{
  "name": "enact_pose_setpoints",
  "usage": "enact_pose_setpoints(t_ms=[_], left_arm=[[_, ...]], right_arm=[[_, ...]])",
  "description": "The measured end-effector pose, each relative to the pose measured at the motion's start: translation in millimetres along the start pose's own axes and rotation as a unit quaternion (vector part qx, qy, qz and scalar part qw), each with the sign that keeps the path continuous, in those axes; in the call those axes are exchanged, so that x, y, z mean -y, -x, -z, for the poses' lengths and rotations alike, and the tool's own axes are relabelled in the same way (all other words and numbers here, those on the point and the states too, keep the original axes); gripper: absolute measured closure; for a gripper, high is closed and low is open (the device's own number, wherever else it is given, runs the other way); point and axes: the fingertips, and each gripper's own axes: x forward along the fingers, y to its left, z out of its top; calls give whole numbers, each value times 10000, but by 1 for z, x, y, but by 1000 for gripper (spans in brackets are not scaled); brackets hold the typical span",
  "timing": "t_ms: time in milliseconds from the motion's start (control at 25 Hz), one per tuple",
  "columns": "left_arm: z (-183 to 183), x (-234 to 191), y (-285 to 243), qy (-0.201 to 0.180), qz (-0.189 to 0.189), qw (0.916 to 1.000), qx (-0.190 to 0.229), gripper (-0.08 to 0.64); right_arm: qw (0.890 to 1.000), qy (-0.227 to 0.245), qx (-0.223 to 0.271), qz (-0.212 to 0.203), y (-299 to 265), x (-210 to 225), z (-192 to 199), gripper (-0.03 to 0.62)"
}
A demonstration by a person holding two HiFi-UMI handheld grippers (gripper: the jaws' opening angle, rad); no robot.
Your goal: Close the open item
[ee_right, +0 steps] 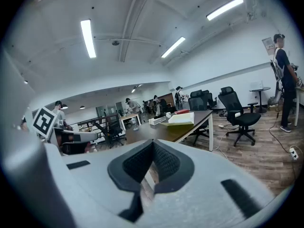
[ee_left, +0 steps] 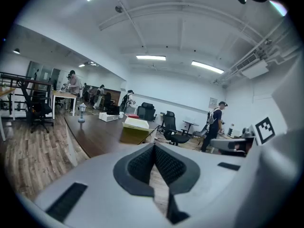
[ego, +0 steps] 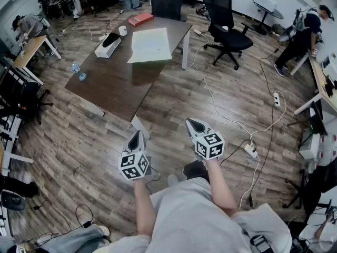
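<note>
A brown table fills the upper middle of the frame. On it lie a flat white box, a red box, a long white box and a cup. Lower down, two arms hold the left gripper and right gripper over the wood floor. A black chair stands at the upper right.

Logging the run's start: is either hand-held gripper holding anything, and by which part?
Nothing is held. The left hand-held gripper and the right hand-held gripper both have jaws shut together on nothing, away from the table.
</note>
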Motion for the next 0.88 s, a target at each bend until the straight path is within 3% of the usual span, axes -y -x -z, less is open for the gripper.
enact_pose_setpoints(t_ms=[320, 520, 680, 840, 880], left_arm=[[4, 6, 7, -8, 66, 10000, -13, 555], [7, 5, 14, -120, 30, 9999, -26, 555], [9, 2, 12, -137, 42, 9999, -3, 552], [13, 4, -1, -186, 135, 9997, -118, 534], [14, 6, -6, -214, 162, 9995, -171, 487]], right_arm=[[9999, -93, 51, 123, 11, 2, 5, 589], [9978, -603, 254, 134, 19, 7, 10, 588], [9975, -660, 203, 146, 20, 10, 19, 584], [9964, -821, 211, -2, 15, 15, 21, 493], [9960, -861, 235, -30, 13, 17, 19, 463]])
